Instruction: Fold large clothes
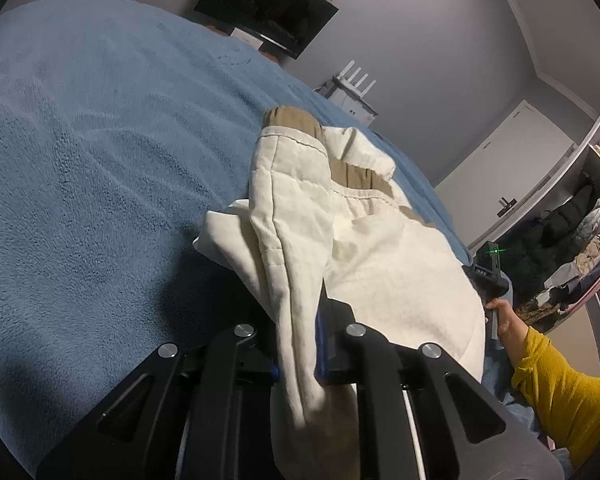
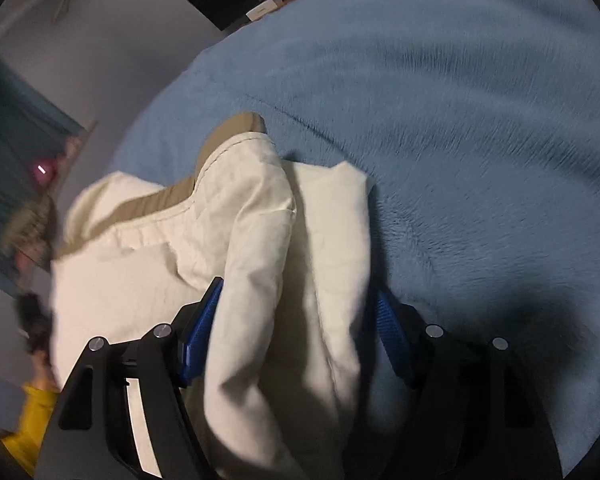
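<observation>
Meanwhile left tool (image 1: 300, 344) pinches cream garment (image 1: 300, 208); right tool (image 2: 296, 344) gapes around it.

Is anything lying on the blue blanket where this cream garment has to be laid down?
Nothing visible does. The blue blanket is bare beyond the cream garment, which the left hand-held gripper pinches; the right hand-held gripper stands open around a fold.

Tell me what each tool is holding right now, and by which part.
The left tool is shut on a bunched fold of the cream garment. The right tool stands open; the garment's edge lies between its blue pads, not gripped.
</observation>
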Tool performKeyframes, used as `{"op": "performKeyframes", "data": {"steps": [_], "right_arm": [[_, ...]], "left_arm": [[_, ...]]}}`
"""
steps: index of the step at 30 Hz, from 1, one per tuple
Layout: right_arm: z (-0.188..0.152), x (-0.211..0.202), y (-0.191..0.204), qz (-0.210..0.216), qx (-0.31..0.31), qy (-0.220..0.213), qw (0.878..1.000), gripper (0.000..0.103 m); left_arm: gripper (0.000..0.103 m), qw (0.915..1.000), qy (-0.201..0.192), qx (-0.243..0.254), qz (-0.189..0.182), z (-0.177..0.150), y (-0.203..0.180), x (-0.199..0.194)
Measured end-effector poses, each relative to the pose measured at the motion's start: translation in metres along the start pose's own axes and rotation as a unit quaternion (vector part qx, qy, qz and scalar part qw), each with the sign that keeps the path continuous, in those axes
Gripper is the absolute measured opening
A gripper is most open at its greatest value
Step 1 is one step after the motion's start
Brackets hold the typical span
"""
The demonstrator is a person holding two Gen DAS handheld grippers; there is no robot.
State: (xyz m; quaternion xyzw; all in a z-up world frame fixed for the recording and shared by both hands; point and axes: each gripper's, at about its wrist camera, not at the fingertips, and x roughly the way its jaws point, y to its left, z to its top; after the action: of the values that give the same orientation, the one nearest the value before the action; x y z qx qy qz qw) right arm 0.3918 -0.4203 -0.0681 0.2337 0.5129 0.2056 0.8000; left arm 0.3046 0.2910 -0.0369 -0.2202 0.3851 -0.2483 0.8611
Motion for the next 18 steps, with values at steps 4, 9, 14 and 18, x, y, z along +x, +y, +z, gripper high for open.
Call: {"op": "performKeyframes", "data": {"steps": [4, 9, 14, 18], "right_arm": [[-0.006, -0.003, 0.013, -0.004, -0.017, -0.038, 0.999, 0.021], [-0.035, -0.047, 0.060, -0.049, -0.083, -0.109, 0.989, 0.008], [-0.080, -0.113, 0.104, -0.045, -0.115, -0.180, 0.976, 0.006], [-0.113, -0.152, 0.120, -0.044, -0.117, -0.211, 0.970, 0.006]], "left_arm": [[0.014, 1.0000, 0.004, -0.008, 0.003, 0.000, 0.003, 0.004], [0.014, 1.0000, -0.003, 0.001, 0.006, -0.003, -0.004, -0.001], [0.011, 0.9995, -0.022, 0.016, -0.015, -0.006, -0.018, -0.014], [0.011, 0.9966, -0.046, 0.026, -0.063, -0.005, -0.036, -0.034]]}}
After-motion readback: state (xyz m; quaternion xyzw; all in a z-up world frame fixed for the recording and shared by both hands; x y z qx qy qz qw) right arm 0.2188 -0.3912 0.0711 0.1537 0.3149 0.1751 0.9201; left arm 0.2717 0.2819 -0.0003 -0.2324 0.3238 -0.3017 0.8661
